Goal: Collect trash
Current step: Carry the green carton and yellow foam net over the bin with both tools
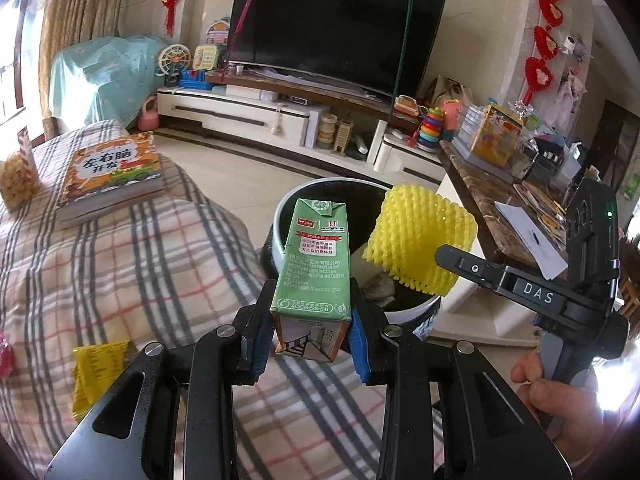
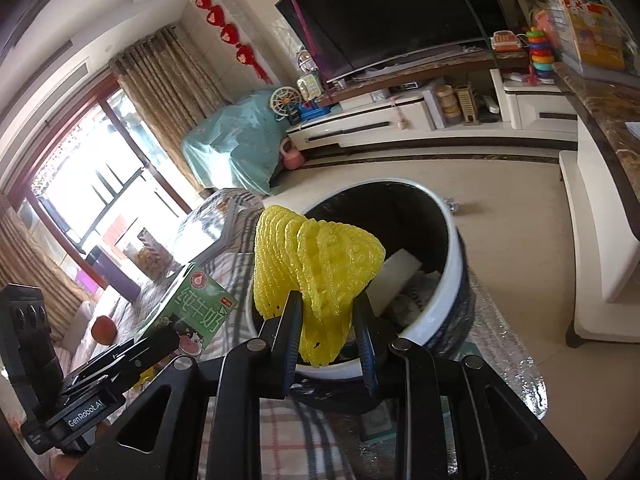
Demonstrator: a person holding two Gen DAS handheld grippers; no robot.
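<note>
Black left tool (image 1: pixel 310 332) has blue pads (image 1: pixel 357 340) and silver screws (image 1: pixel 225 331).

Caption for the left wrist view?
Left gripper holds a green milk carton near the bin.

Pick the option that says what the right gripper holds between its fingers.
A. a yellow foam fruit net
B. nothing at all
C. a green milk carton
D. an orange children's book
A: in the right wrist view the right gripper is shut on the yellow foam net, held over the bin; the green milk carton sits in the left gripper.
</note>
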